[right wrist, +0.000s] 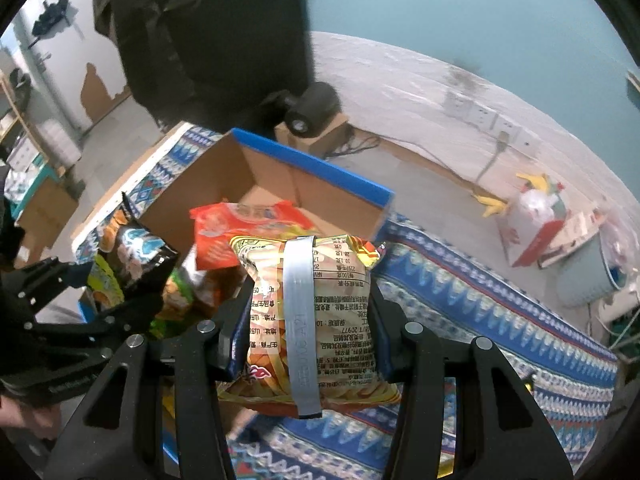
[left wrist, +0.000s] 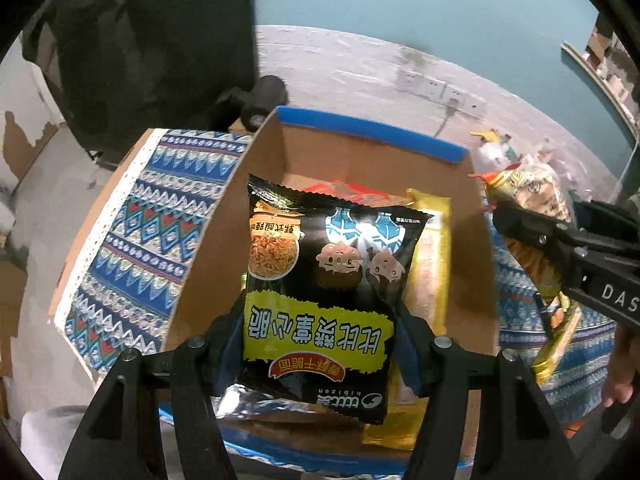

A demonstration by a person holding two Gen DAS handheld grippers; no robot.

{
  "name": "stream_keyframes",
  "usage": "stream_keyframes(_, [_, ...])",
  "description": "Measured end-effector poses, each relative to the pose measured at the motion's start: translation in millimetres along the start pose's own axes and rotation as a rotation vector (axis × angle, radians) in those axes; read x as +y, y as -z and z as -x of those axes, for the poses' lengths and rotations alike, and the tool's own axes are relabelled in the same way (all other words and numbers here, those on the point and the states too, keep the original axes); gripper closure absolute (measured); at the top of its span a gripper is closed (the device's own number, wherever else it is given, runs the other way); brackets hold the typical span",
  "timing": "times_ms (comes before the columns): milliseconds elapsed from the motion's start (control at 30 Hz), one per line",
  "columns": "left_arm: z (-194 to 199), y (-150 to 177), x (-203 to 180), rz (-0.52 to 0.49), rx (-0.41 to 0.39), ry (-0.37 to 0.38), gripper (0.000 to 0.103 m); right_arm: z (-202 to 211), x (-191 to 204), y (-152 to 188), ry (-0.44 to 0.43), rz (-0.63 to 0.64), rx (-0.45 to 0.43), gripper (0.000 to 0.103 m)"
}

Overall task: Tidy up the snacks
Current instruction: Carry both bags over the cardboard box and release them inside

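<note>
My left gripper point(left wrist: 320, 344) is shut on a black and yellow snack bag point(left wrist: 324, 280) and holds it over the open cardboard box point(left wrist: 360, 148) with blue rims. A gold packet point(left wrist: 430, 264) and a red packet point(left wrist: 348, 189) lie in the box. My right gripper point(right wrist: 308, 332) is shut on a yellow and orange snack bag point(right wrist: 308, 312) with a silver seam, just right of the box point(right wrist: 320, 192). In the left wrist view the right gripper point(left wrist: 560, 248) and its bag point(left wrist: 536, 196) show at the right. In the right wrist view the left gripper point(right wrist: 80, 300) and the black bag point(right wrist: 136, 256) show at the left.
The box stands on a table with a blue patterned cloth point(left wrist: 152, 232) point(right wrist: 480, 300). A black camera point(right wrist: 316, 108) sits on a small carton behind the box. Wall sockets point(left wrist: 432, 88), a red and white bag point(right wrist: 536, 220) and a bucket point(right wrist: 588, 272) are on the floor side.
</note>
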State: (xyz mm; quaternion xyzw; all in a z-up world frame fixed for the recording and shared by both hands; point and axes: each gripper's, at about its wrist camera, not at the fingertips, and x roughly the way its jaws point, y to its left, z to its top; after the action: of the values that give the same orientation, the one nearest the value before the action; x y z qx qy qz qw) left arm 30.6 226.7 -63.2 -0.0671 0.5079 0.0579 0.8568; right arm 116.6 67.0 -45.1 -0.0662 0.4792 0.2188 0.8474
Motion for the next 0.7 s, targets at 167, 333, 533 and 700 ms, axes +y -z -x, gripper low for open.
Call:
stream_keyframes(167, [2.0,2.0,12.6,0.011,-0.007,-0.040,0.038,-14.2,14.7,-8.9,-0.024,0.007,0.017,0.055])
stream_keyframes(333, [3.9,2.7,25.4,0.042,-0.005,-0.067,0.032,-26.3,27.6,-13.7,-0.051,0.009,0.038,0.054])
stream_keyframes(533, [9.3,0.4,27.8,0.058,-0.017,-0.071,0.032,-26.7,39.4,-15.7,-0.057,0.031,0.033,0.027])
stream_keyframes(700, [13.0,-1.1,13.6,0.024,-0.026,-0.066,0.032,-16.5,32.9,-15.8,-0.030,0.023,0.020,0.022])
